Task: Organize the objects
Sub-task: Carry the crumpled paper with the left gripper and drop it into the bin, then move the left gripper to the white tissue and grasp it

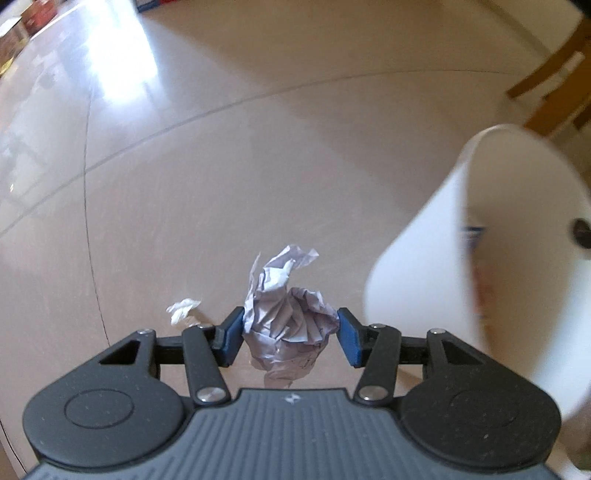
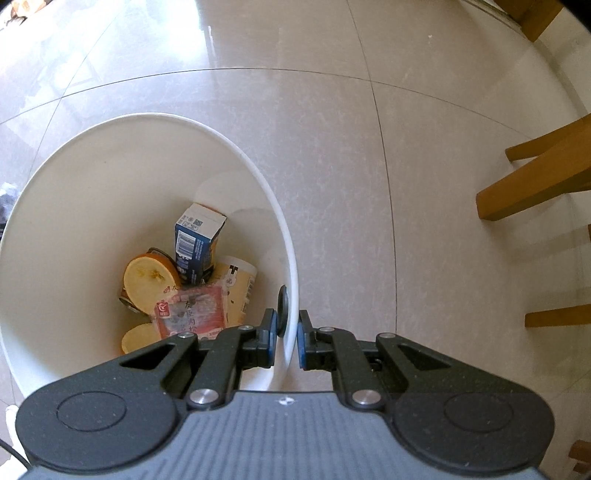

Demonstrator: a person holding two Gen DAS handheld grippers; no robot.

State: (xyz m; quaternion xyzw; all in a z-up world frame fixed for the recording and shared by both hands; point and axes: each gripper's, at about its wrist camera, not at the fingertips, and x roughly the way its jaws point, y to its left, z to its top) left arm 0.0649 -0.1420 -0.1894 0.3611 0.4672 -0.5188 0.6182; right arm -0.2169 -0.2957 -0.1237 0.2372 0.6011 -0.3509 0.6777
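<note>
In the left wrist view my left gripper (image 1: 290,325) is shut on a crumpled ball of white paper (image 1: 284,317), held well above the tiled floor. A small scrap of white tissue (image 1: 183,310) lies on the floor below, to its left. The white waste bin (image 1: 517,258) looms blurred at the right. In the right wrist view my right gripper (image 2: 286,332) is shut on the white waste bin's rim (image 2: 291,280), one blue pad inside the wall and one outside. Inside the bin lie a blue carton (image 2: 195,243), a red snack packet (image 2: 192,312), a cup (image 2: 236,291) and orange-lidded containers (image 2: 149,282).
Beige glossy floor tiles (image 2: 332,166) surround the bin. Wooden chair legs (image 2: 532,184) stand at the right in the right wrist view and wooden legs (image 1: 546,81) at the top right in the left wrist view. Boxes (image 1: 22,29) sit far off at the top left.
</note>
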